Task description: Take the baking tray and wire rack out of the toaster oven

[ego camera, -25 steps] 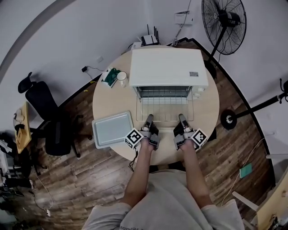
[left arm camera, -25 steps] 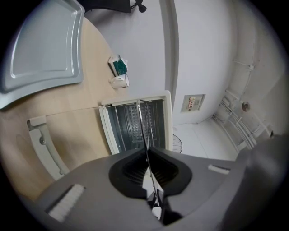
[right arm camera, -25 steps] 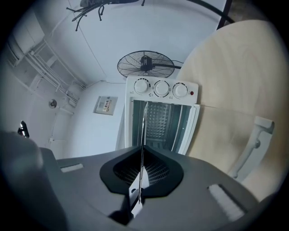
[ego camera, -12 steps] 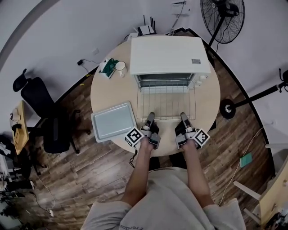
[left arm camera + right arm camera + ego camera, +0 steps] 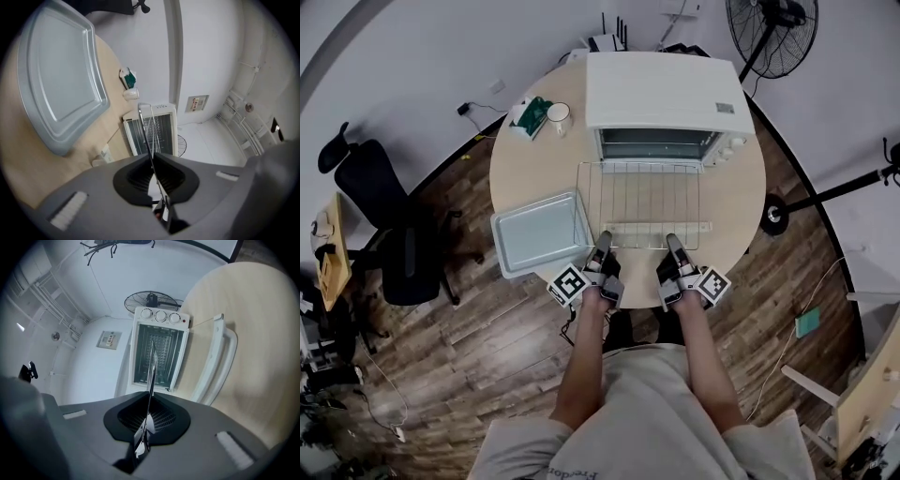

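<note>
Both claws are clenched on the near edge of the wire rack (image 5: pixel 642 192): the left claw (image 5: pixel 604 246) bites it near the left corner and the right claw (image 5: pixel 672 244) near the right corner. In each gripper view the thin wire runs straight out between the closed jaws toward the toaster oven (image 5: pixel 661 89). The rack hangs almost flat over the opened oven door (image 5: pixel 224 357), with its far edge close to the oven's mouth; from above one cannot tell if that edge is wholly free of it. The baking tray (image 5: pixel 542 242) lies already outside, on the surface (image 5: pixel 534 169) just to the left of the rack, so the rack seems to be the last thing to bring out. To do this step well, the person should probably draw the two claws toward the body at the same pace and the same height, because a faster hand would turn the rack and could catch a far corner on the oven wall. The grip is only on one thin wire at one end, so the far end may sag; a small lift of the near edge, without jerks, should hold it above the door and its handle. The rack should be let go only when it rests fully on a bare part of the surface. Its left side is very near the tray, so a sideways drift could knock it.
</note>
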### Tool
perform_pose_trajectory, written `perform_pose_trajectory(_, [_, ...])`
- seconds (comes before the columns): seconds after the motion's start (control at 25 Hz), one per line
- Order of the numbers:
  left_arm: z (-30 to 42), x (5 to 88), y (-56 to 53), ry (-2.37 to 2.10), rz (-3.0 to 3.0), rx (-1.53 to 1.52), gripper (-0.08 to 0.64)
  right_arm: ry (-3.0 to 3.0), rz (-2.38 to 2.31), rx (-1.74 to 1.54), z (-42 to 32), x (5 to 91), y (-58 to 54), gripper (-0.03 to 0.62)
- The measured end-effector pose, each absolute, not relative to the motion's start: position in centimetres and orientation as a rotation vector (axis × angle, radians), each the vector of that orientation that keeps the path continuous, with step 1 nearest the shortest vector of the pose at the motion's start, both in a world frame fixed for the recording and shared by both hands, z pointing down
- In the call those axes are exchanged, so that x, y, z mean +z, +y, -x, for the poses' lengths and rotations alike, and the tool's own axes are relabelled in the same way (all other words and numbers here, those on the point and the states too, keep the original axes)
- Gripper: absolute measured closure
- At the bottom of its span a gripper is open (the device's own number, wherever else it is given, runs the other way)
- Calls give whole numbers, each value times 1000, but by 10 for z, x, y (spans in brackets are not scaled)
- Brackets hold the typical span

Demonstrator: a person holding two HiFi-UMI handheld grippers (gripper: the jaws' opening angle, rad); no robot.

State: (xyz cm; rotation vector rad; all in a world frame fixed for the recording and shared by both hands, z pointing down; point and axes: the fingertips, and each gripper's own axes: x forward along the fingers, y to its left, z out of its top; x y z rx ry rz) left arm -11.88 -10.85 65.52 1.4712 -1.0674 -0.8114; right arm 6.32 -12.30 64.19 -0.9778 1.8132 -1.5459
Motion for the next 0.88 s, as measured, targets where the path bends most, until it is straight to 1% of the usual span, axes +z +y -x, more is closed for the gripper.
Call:
perform_pose_trajectory(0.24, [174,666,-76,-1134,-1449,-874,506,1904,936,-1661,-5,665,-101,592])
perform_pose_trajectory(0.52, [259,683,-34,-1312,-1379,-901,506,2052,862,-1821,79,687,-82,592])
perform_pose_trajectory(0.88, [330,713,28,-1417,-1179,-1036,506,2142,680,-2032,172,709,-52,591])
